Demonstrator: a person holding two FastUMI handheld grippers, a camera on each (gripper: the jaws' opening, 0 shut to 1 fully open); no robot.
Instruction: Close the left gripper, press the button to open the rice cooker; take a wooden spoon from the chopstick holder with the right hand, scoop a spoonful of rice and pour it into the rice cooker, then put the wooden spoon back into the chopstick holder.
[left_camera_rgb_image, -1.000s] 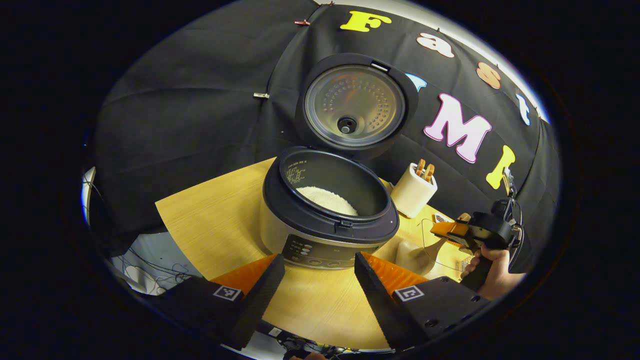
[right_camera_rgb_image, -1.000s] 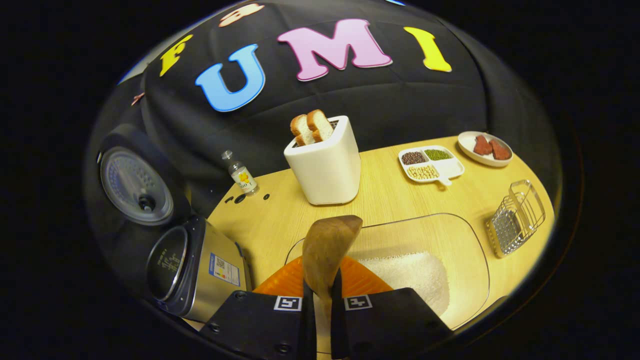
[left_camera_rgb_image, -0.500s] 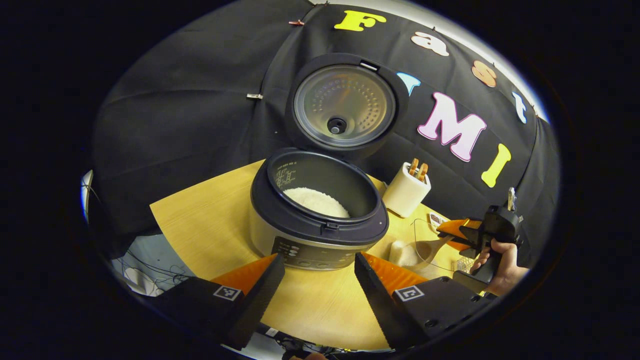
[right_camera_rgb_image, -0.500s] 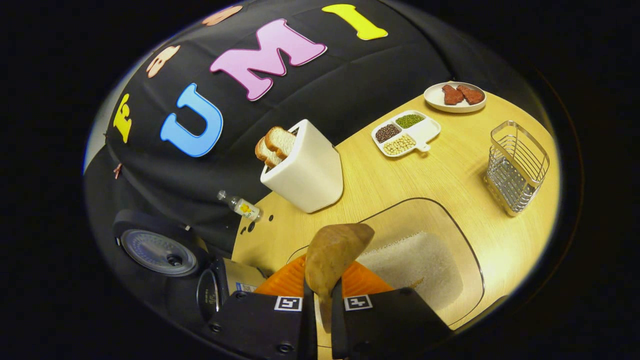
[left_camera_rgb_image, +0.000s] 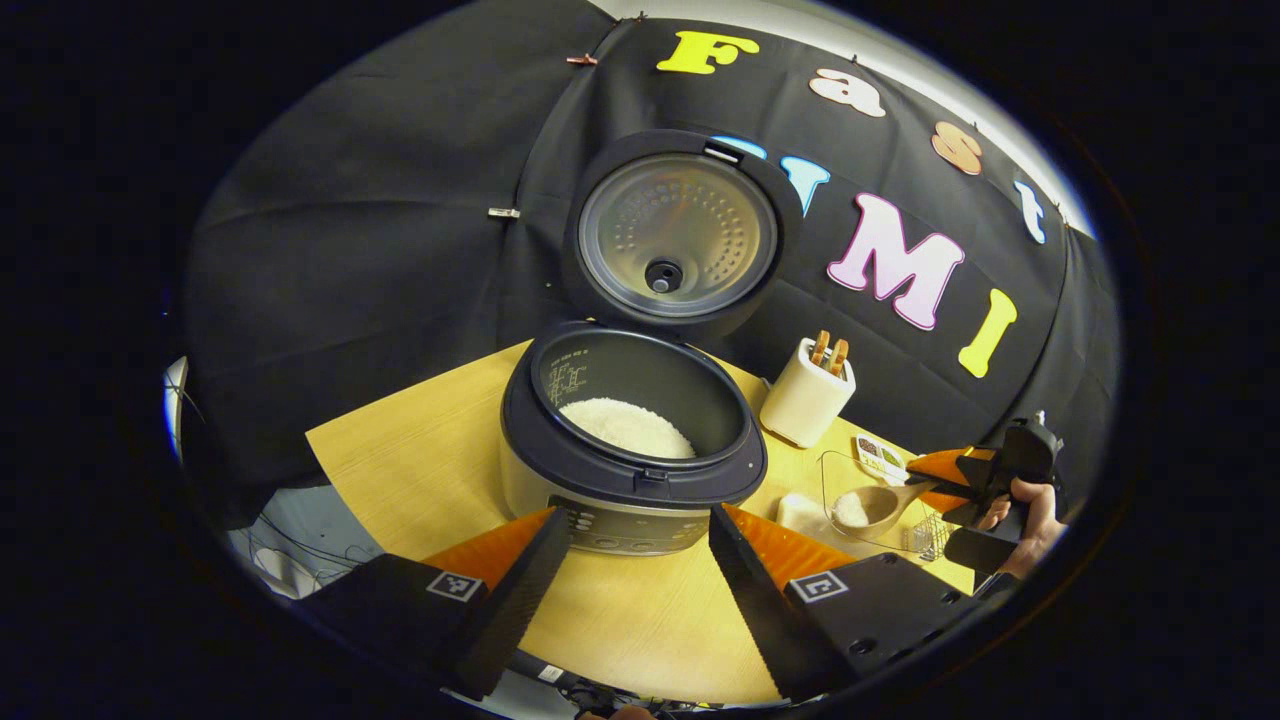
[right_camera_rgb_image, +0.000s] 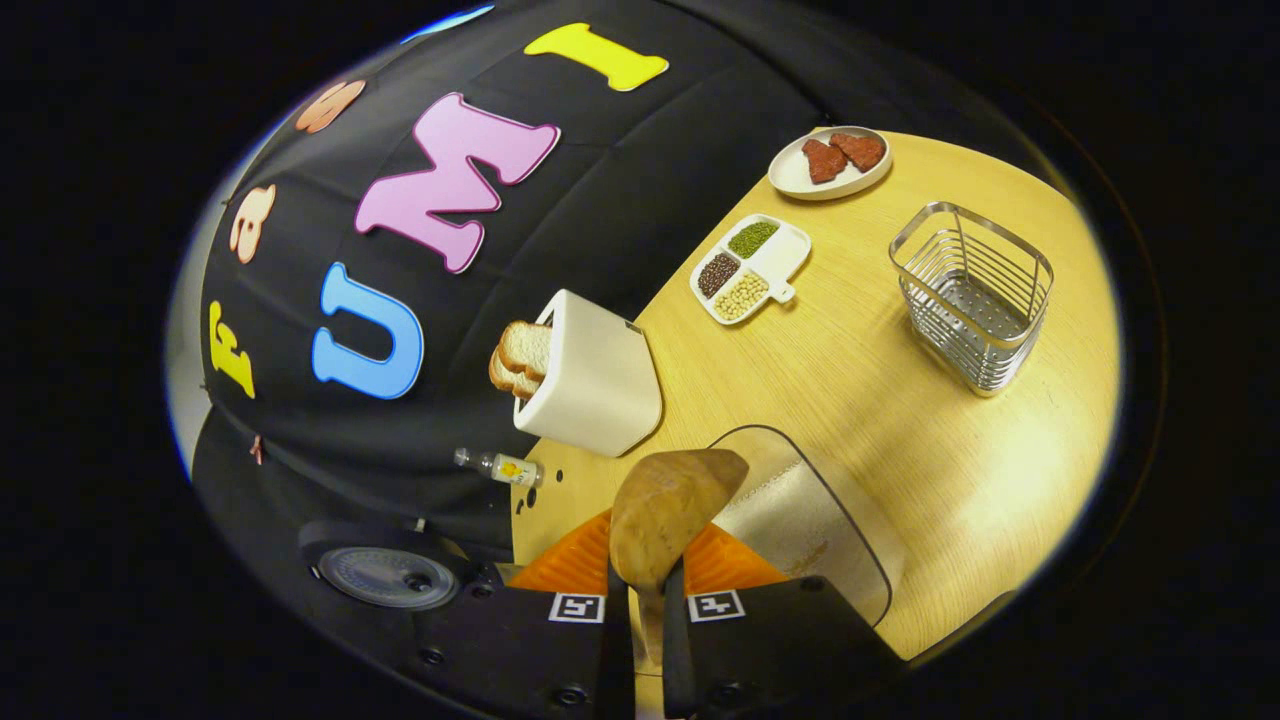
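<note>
Rice cooker (left_camera_rgb_image: 630, 440) stood open, white rice inside. Clear tray (right_camera_rgb_image: 800, 520) held rice. Right gripper (right_camera_rgb_image: 645, 610) clenched wooden spoon (right_camera_rgb_image: 670, 510) handle; bowl carried rice above tray. Left gripper (left_camera_rgb_image: 635, 575) released, before cooker. Chopstick holder (right_camera_rgb_image: 970, 290) empty.

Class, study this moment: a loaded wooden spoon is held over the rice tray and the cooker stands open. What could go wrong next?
1. The wooden spoon carries rice and is far from the open rice cooker; tilting on the way could spill grains on the table.
2. The right gripper holds only the handle's end, so the spoon may twist.
</note>
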